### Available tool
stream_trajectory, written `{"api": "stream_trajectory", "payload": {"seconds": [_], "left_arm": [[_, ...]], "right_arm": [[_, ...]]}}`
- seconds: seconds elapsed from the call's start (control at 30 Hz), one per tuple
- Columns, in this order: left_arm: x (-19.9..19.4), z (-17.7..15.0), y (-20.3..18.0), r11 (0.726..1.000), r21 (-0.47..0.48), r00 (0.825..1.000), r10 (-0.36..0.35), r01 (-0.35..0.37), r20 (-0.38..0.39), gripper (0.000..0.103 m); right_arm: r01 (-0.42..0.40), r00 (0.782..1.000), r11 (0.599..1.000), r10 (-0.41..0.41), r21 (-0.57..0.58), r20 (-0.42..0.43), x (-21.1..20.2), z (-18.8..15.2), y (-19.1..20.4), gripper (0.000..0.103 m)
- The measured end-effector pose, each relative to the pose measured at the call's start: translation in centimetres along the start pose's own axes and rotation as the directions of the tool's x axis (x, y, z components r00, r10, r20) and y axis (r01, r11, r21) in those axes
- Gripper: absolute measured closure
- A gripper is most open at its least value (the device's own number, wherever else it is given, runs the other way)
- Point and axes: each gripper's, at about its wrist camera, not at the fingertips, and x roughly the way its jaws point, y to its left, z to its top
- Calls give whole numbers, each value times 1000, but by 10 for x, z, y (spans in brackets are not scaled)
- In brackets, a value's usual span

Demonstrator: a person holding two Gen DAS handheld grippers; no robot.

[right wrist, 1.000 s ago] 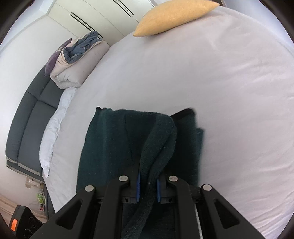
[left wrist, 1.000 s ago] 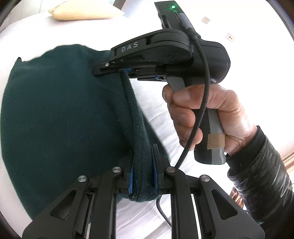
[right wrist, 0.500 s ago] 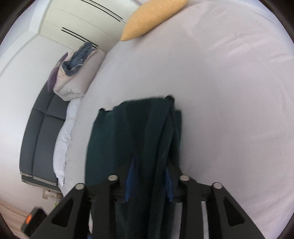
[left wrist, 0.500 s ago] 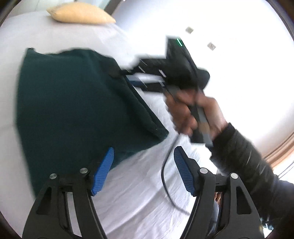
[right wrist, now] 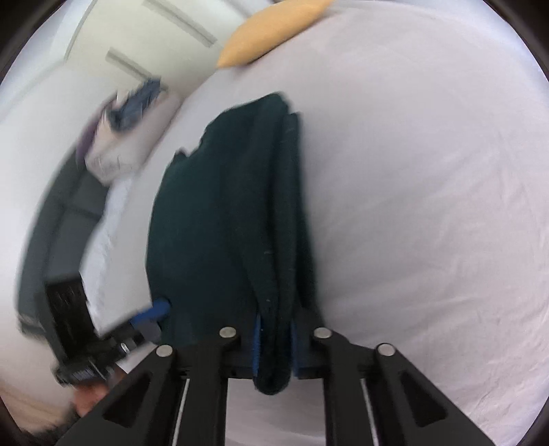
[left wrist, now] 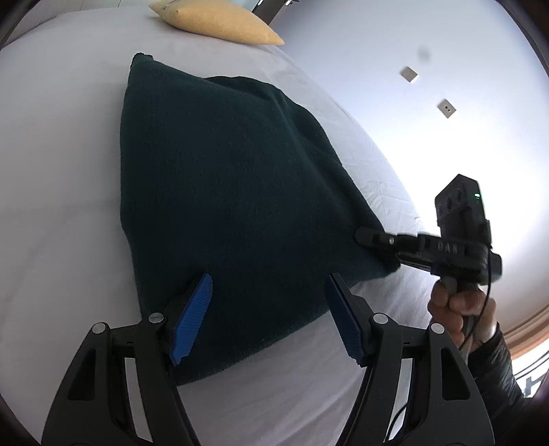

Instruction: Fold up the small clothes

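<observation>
lying folded, dark green garment [left wrist: 223, 192], lengthwise away

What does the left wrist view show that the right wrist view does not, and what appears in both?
Only the left wrist view shows two wall plates and the open left hand-held gripper, nothing between its fingers. Only the right wrist view shows a grey sofa, stacked bedding and the right hand-held gripper, which has just been closing, pinching a fold. Both show the dark green garment, yellow pillow and white bed.
</observation>
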Motion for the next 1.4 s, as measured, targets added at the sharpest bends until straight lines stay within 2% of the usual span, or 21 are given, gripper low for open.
{"api": "stream_trajectory", "payload": {"seconds": [0.13, 0.2, 0.27, 0.37, 0.4, 0.43, 0.5, 0.57, 0.67, 0.73, 0.77, 0.87, 0.97, 1.0, 1.1, 1.17, 1.2, 1.23, 1.4], "left_arm": [[-9, -6, -5, 1000, 0, 1000, -6, 6, 0, 36], [-21, -10, -5, 1000, -17, 1000, -12, 12, 24, 36], [-24, -1, -13, 999, -35, 998, -15, 17, 69, 36], [-37, 3, 0, 998, -63, 992, 14, -6, 126, 36], [-37, 6, 3, 997, -70, 992, 21, -13, 122, 36], [-37, 8, 9, 996, -82, 992, 30, -20, 119, 36], [-38, 11, 18, 994, -101, 991, 47, -34, 124, 36], [-38, 12, 27, 992, -120, 990, 54, -39, 126, 36], [-32, 14, 29, 991, -128, 991, 56, -41, 121, 36], [-27, 15, 29, 991, -126, 993, 51, -37, 108, 36], [-25, 15, 28, 991, -127, 994, 45, -32, 102, 36], [-23, 13, 25, 991, -131, 995, 29, -17, 96, 36], [-20, 10, 24, 992, -127, 996, 20, -10, 84, 36], [-19, 10, 24, 992, -127, 996, 20, -9, 81, 36], [-16, 9, 25, 991, -133, 997, 14, -3, 76, 36], [-14, 8, 25, 991, -134, 997, 12, -2, 73, 36], [-14, 9, 25, 991, -132, 997, 12, -2, 74, 36], [-14, 10, 24, 991, -131, 997, 13, -3, 75, 36], [-10, 17, 26, 992, -127, 996, 17, -6, 84, 36]], "right_arm": [[-104, 994, 982, 101, 157, 30, 4, 1, -39, 93], [-111, 993, 982, 104, 155, 49, 4, -1, -37, 93], [-87, 995, 988, 80, 131, 58, 2, -3, -30, 93], [-39, 997, 994, 33, 102, 64, -9, -12, -26, 92], [-6, 998, 997, 1, 83, 66, -11, -11, -20, 86], [63, 995, 996, -67, 56, 72, -15, -11, -13, 65], [177, 978, 984, -177, 15, 109, -28, -10, -6, 55], [229, 965, 974, -226, -2, 130, -35, -6, 4, 55], [250, 951, 967, -236, -49, 199, -48, 3, 24, 55], [182, 963, 977, -153, -115, 223, -49, 15, 45, 55], [132, 972, 981, -101, -139, 210, -45, 22, 53, 55], [45, 989, 992, -27, -116, 148, -23, 46, 50, 55], [55, 996, 997, -51, -50, 76, 0, 57, 32, 61], [40, 998, 998, -38, -44, 54, 7, 57, 30, 62], [56, 998, 998, -56, -21, 10, 21, 56, 18, 72], [33, 999, 999, -33, -1, 3, 27, 56, 12, 79], [23, 1000, 1000, -23, -2, 3, 28, 57, 13, 87], [27, 1000, 999, -27, -22, 7, 27, 57, 17, 90], [14, 997, 1000, -12, -28, 79, 1, 56, 23, 93]]}}
